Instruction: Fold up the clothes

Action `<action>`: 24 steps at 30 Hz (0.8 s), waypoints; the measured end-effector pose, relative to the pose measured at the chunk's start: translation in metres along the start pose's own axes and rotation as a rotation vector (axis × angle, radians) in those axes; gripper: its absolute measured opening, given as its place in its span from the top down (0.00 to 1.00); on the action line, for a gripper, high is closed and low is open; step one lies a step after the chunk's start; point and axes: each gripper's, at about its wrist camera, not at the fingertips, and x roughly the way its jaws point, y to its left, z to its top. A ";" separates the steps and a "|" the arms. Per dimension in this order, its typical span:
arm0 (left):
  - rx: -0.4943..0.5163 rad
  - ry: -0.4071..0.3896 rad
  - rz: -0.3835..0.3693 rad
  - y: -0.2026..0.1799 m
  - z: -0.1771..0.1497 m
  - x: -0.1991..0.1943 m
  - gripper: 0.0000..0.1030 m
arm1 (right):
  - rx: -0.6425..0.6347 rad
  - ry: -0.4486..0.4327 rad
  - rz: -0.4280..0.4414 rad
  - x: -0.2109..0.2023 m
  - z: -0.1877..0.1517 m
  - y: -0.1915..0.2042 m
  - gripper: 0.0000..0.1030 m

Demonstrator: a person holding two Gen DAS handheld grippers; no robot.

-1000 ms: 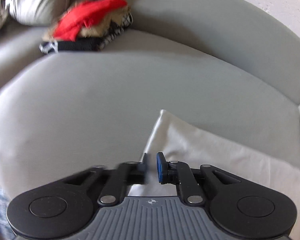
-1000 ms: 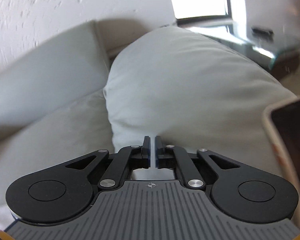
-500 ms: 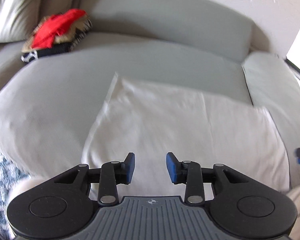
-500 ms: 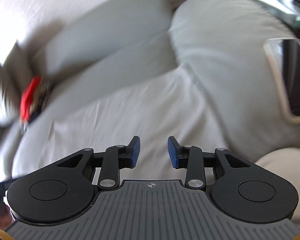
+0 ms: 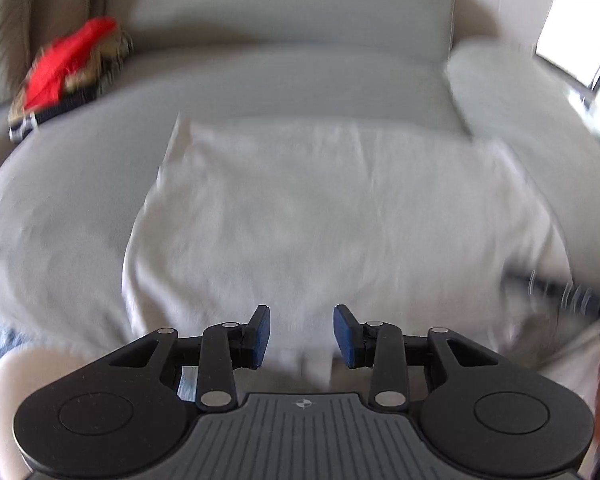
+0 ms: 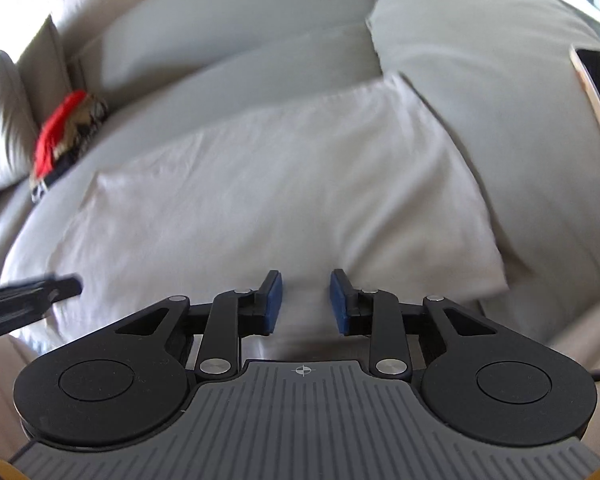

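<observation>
Currently: white cloth (image 5: pixel 332 216) spread flat on grey sofa seat (image 5: pixel 68 184)
Left hand-held gripper (image 5: pixel 301 336) and right hand-held gripper (image 6: pixel 302 302) both spread apart, empty, over cloth's near edge; red clothes pile (image 5: pixel 66 70) far left

- I see a grey sofa (image 5: pixel 280 80) with a cushion (image 6: pixel 4 120) at its far left corner.
- A phone (image 6: pixel 596 100) lies on the right armrest (image 6: pixel 500 80).
- A bright window (image 5: pixel 576 20) shows far right.
</observation>
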 end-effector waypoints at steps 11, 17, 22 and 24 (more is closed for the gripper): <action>-0.077 0.003 -0.084 0.017 -0.030 -0.033 0.60 | 0.411 -0.124 0.233 -0.059 -0.021 -0.076 0.36; -0.091 -0.155 -0.099 0.010 -0.019 -0.035 0.58 | 0.685 0.018 0.472 -0.009 -0.032 -0.097 0.40; -0.088 -0.174 -0.094 0.007 -0.003 -0.011 0.59 | 0.721 0.037 0.531 0.028 -0.037 -0.094 0.45; -0.087 -0.182 -0.092 0.006 0.004 -0.001 0.61 | 0.773 0.037 0.581 0.040 -0.044 -0.098 0.46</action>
